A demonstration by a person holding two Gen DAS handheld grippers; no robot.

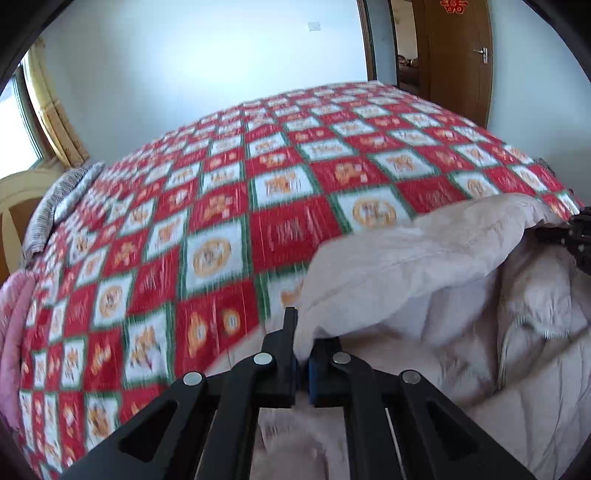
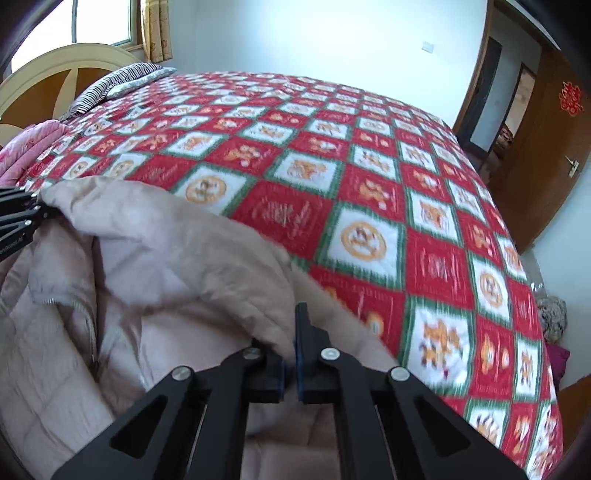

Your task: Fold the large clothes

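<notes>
Item: beige quilted down jacket (image 1: 424, 258), lying at the near edge of a bed (image 1: 280, 229) with a red, white and green checked cover.
Left tool (image 1: 303, 343): clamped tight on a fold of the jacket's edge.
Right tool (image 2: 291, 343): likewise pinched onto the jacket's edge, fabric draped over one finger.
Surroundings: striped pillow (image 2: 122, 79), pink quilt (image 2: 29, 147), wooden door (image 1: 458, 59), curtained window (image 2: 103, 22).

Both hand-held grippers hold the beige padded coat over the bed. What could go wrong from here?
1. The left hand-held gripper pinches only the edge of the beige padded coat; the puffy fabric may slip out when it is lifted.
2. The right hand-held gripper also grips only a thin fold, so one side could drop and the fold go crooked.
3. The coat may drag and wrinkle the red checked bedspread.
</notes>
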